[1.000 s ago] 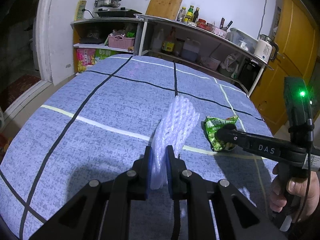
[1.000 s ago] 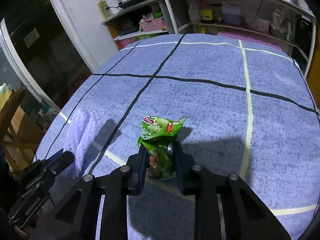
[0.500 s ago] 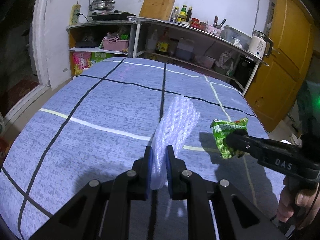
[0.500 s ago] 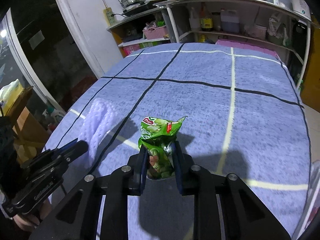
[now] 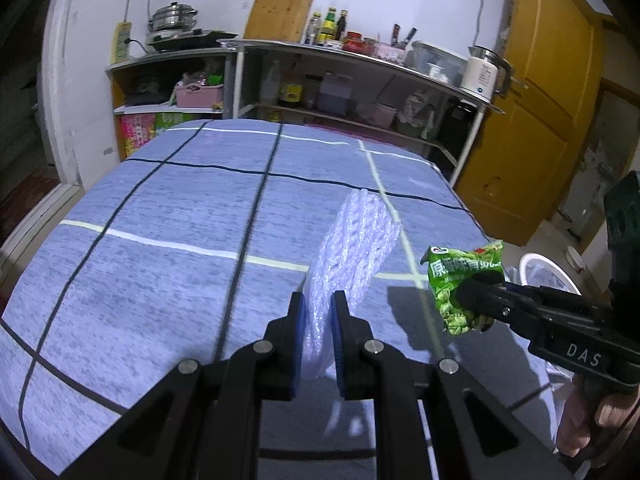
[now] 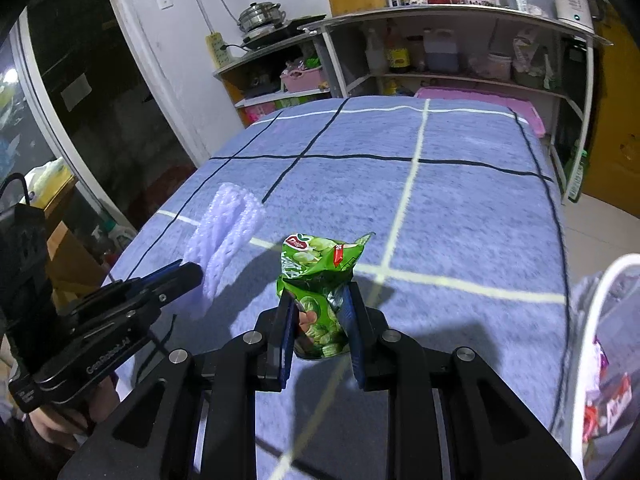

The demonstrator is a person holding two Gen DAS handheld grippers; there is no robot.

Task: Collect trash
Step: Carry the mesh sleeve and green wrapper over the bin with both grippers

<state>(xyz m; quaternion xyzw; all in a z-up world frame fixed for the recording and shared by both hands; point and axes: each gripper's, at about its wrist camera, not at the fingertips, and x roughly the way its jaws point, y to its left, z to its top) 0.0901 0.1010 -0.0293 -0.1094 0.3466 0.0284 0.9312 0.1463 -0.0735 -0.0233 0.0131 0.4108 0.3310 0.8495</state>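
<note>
My left gripper (image 5: 318, 312) is shut on a white foam net sleeve (image 5: 352, 248) and holds it above the blue checked tablecloth (image 5: 160, 208). My right gripper (image 6: 320, 308) is shut on a crumpled green snack bag (image 6: 320, 276), also lifted off the cloth. In the left wrist view the right gripper (image 5: 472, 300) with the green bag (image 5: 460, 280) is at the right, near the table's right edge. In the right wrist view the left gripper (image 6: 188, 276) with the foam sleeve (image 6: 224, 232) is at the left.
A white-rimmed trash bin (image 6: 600, 344) with wrappers inside stands beside the table at the right; its rim also shows in the left wrist view (image 5: 548, 272). Kitchen shelves (image 5: 360, 92) with bottles stand behind the table. A yellow door (image 5: 532, 120) is at the right.
Both grippers have lifted their items off the cloth and moved right. The trash bin has come into view at the right edge.
</note>
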